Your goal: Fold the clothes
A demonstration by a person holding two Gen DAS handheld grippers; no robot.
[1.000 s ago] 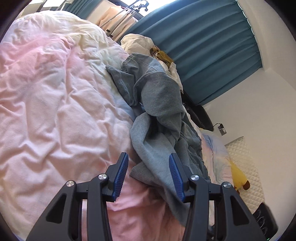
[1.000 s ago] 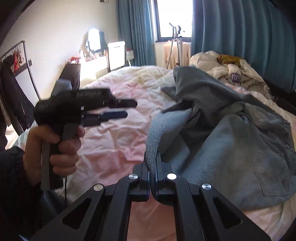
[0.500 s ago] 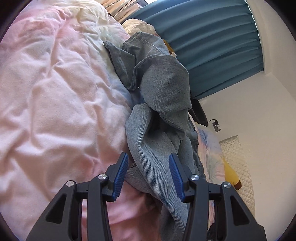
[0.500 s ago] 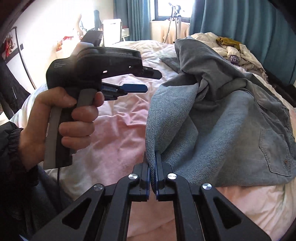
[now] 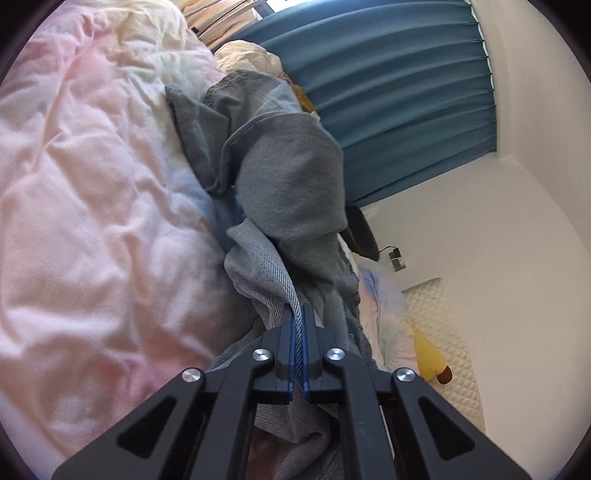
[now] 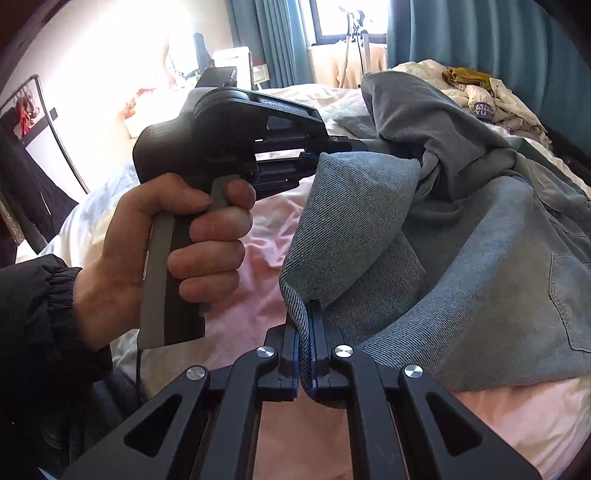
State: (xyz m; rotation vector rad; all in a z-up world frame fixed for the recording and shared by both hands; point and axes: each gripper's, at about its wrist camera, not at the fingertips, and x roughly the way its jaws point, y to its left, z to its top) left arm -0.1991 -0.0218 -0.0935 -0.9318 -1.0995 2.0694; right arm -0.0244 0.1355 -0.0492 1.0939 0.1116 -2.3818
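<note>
On the pink bed [image 5: 110, 229], both tools grip one denim garment [image 6: 461, 288]: the left tool [image 5: 297, 314] and right tool [image 6: 309, 314] each pinch its hem.

Daylight from window [image 6: 343, 18], blown out over left wall [image 6: 110, 55]. Bedding [image 5: 92, 221] bright, slightly soft. Fisheye bends edges; dark vignette corners.

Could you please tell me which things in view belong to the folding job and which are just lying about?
In the job:
denim shirt
left tool, shut on the shirt's edge
right tool, shut on the shirt's edge
pink duvet, the work surface

Lying about:
clothes pile
yellow plush toy
blue curtain
</note>
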